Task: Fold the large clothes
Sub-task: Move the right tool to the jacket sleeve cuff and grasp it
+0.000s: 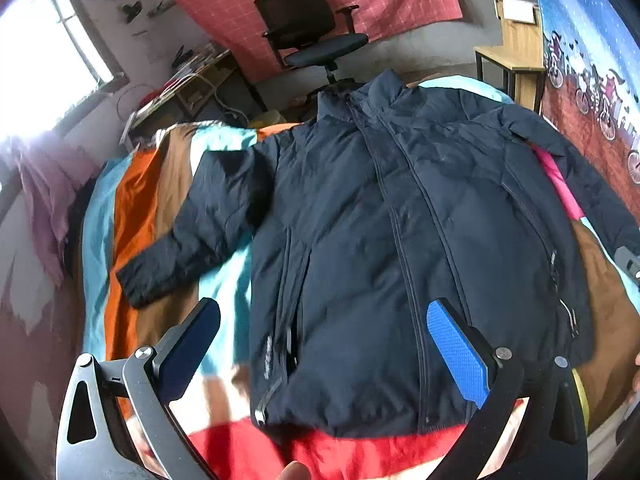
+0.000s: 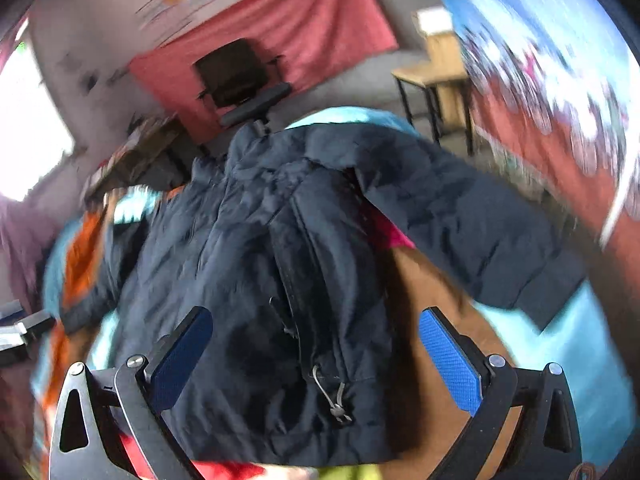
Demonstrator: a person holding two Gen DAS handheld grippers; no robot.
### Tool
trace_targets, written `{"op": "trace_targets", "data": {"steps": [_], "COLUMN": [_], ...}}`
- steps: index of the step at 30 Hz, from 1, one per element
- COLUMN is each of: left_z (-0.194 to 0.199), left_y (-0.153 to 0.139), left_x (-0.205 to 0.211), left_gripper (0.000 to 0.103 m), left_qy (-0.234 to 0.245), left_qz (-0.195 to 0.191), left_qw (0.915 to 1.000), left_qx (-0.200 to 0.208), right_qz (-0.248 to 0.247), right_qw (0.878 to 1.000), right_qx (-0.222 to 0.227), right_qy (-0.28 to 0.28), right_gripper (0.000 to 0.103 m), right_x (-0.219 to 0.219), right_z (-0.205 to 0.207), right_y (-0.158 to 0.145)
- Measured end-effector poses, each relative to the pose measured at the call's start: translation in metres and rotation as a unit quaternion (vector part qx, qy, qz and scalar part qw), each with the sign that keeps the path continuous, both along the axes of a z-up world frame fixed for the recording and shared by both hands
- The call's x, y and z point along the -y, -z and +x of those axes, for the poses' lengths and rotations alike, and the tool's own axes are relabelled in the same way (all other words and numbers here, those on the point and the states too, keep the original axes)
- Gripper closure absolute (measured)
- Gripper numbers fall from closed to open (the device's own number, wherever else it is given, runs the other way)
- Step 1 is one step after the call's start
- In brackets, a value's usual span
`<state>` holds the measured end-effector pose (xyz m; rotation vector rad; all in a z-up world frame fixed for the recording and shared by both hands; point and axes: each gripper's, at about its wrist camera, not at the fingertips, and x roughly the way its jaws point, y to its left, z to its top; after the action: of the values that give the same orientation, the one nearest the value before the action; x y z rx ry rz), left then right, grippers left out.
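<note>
jacket: navy puffer point(image 1: 360, 220), flat, front up, zipped, on my striped bedspread point(image 1: 132, 208)
sleeves: both spread outward
left gripper point(image 1: 324, 340): jaws released, empty, above the hem
right gripper point(image 2: 316, 354): jaws wide apart, nothing held, over the drawcord corner
background: office chair point(image 1: 308, 28), wooden desk point(image 1: 516, 52)

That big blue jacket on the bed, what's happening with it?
A person is getting ready to fold the jacket. It lies face up and zipped on a striped bedspread, both sleeves spread out to the sides. The left claw and the right claw are both open above its bottom hem, holding nothing. No fold is made yet.
</note>
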<state>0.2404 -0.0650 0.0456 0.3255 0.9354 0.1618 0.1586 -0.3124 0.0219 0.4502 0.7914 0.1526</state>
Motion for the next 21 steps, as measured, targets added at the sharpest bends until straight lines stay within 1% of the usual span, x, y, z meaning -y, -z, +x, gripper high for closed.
{"op": "trace_targets", "data": {"steps": [1,5,7,10,12,13,14,15,18,20,21], "left_z": [0.006,0.037,0.052,0.082,0.105,0.117,0.128,0.143,0.178,0.205,0.223], "left_y": [0.001,0.004,0.008,0.015,0.020,0.024,0.028,0.033,0.046,0.057,0.064], "left_x": [0.003,0.016,0.023,0.034,0.039,0.042,0.044,0.045,0.049,0.053,0.056], "left_gripper": [0.001,0.001,0.001,0.001,0.002,0.002,0.002,0.002,0.002,0.002,0.002], "left_qy": [0.005,0.029,0.043,0.065,0.078,0.081,0.083,0.086,0.089,0.086,0.086], "left_qz": [0.004,0.020,0.015,-0.005,-0.027,-0.036,-0.046,-0.061,-0.083,-0.099,-0.115], "left_qw": [1.0000,0.9994,0.9990,0.9978,0.9966,0.9960,0.9952,0.9939,0.9915,0.9907,0.9892], "left_qx": [-0.001,-0.001,-0.002,0.004,0.010,0.016,0.024,0.033,0.046,0.039,0.032], "right_qz": [0.012,0.016,0.037,0.109,0.172,0.207,0.225,0.232,0.240,0.260,0.269], "right_qw": [1.000,0.998,0.996,0.985,0.969,0.958,0.951,0.947,0.933,0.915,0.907], "right_qx": [-0.001,0.012,0.009,-0.006,-0.020,-0.027,-0.027,-0.027,-0.023,-0.025,-0.027], "right_qy": [0.018,0.065,0.081,0.133,0.177,0.198,0.211,0.219,0.267,0.306,0.323], "right_gripper": [0.000,0.000,0.000,0.000,0.000,0.000,0.000,0.000,0.000,0.000,0.000], "right_x": [0.006,0.017,0.023,0.041,0.051,0.054,0.056,0.059,0.068,0.079,0.083], "right_z": [0.002,0.014,0.023,0.035,0.034,0.033,0.033,0.034,0.040,0.046,0.048], "right_y": [0.003,0.009,0.013,0.028,0.044,0.055,0.063,0.067,0.080,0.088,0.092]}}
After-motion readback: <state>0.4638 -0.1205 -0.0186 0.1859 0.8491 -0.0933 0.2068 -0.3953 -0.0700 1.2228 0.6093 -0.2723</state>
